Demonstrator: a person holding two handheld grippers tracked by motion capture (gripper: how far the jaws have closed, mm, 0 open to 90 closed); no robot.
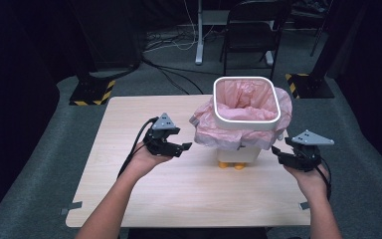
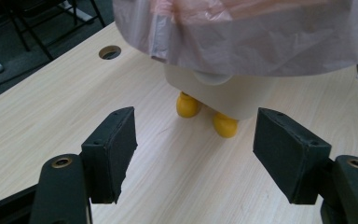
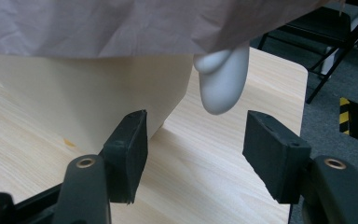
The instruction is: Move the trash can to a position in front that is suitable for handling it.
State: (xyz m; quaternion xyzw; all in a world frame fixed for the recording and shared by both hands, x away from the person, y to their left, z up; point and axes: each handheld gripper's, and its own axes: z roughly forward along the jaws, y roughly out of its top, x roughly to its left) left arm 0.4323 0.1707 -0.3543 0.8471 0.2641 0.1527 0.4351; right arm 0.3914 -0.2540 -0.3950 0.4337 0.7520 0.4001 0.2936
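**benchwatcher:** On the left side of the worktop (image 1: 129, 199), the left hand-held gripper (image 1: 178, 147) is held low with its jaws spread wide and nothing between them. It is pointed at the small white bin (image 1: 238, 152), near it but not touching. From the left gripper view, the bin's two yellow feet (image 2: 207, 114) can be seen just past the open pads (image 2: 116, 149), with the pink bag (image 2: 261, 42) draped over the rim above.

**liner_guy:** So nothing's been grabbed yet. And the middle and right?

**benchwatcher:** The bin is stood upright toward the far middle of the worktop, the pink bag tucked inside and folded out over the sides, pinned under a white square ring (image 1: 246, 103). To the right, the right hand-held gripper (image 1: 278, 155) is also released and empty, parked just beside the bin's lower wall. A white handle-like tab (image 3: 223, 84) can be seen hanging under the bag edge in the right gripper view.

**liner_guy:** Looks like an approach stage then, probably to get the bag or ring dealt with?

**benchwatcher:** That's the guess. Both sides would need to be raised from base level up to the bag's overhang or the ring, and closed on thin plastic without the light bin being tipped or shoved.
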